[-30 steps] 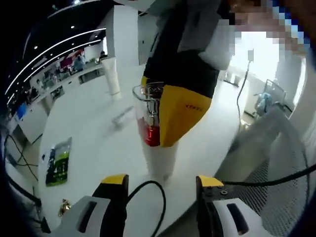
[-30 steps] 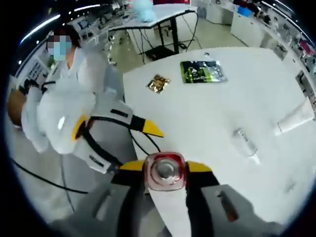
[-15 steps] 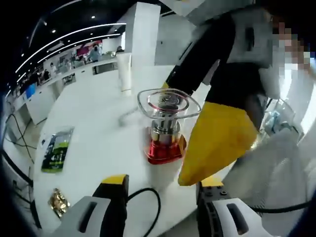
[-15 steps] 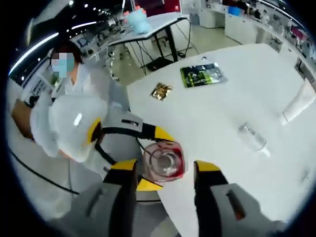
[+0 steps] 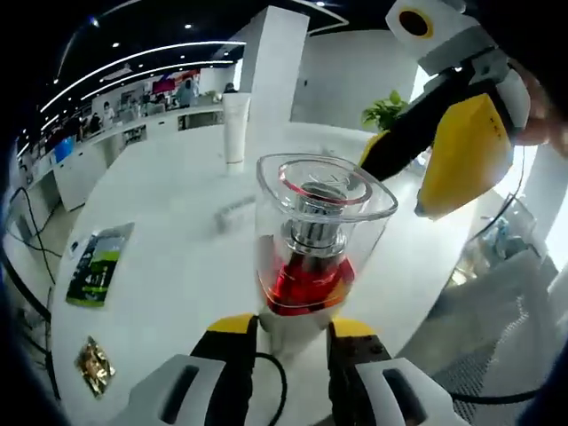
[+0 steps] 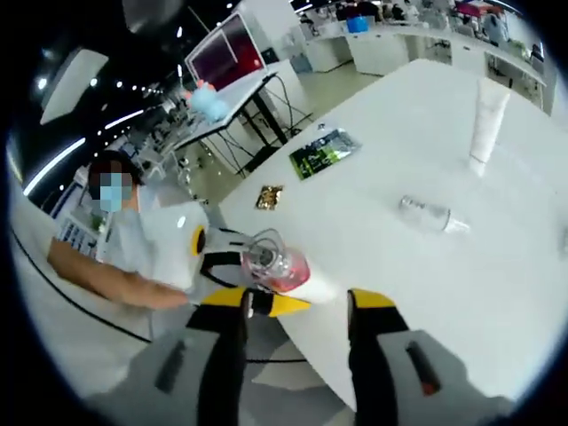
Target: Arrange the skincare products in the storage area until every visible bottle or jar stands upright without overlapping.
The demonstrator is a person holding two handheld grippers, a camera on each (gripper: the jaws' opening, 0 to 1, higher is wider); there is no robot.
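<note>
The clear plastic pump bottle with red liquid and a silver collar under a transparent cap (image 5: 315, 240) is standing upright near the edge of the white round table (image 5: 169, 222), and its white base is sitting between the yellow-tipped jaws of the left gripper (image 5: 286, 330). Those jaws are standing narrowly apart, just beside the base on either side; whether they are actually pressing it cannot be told. In the right gripper view the same bottle (image 6: 271, 262) is showing at the table (image 6: 461, 284) edge with the left gripper (image 6: 266, 304) reaching in beneath it.

The right gripper (image 6: 297, 306) is hanging with its jaws wide apart and nothing between them, back from the bottle; in the left gripper view it (image 5: 426, 160) is hovering in the air above and to one side of the bottle, its yellow jaw pointing down.

Farther across the table, a small clear bottle (image 6: 426, 214) is lying on its side, well apart from the pump bottle. Beyond it a white squeeze tube (image 6: 486, 120) is standing upright on its cap; the left gripper view is showing the tube (image 5: 235, 129) too. Near the opposite edge a green and black flat packet (image 5: 96, 275) is lying flat, and a small crumpled gold wrapper (image 5: 91, 366) is lying near it. A person in white clothing (image 6: 146, 253) is standing at the table edge.
</note>
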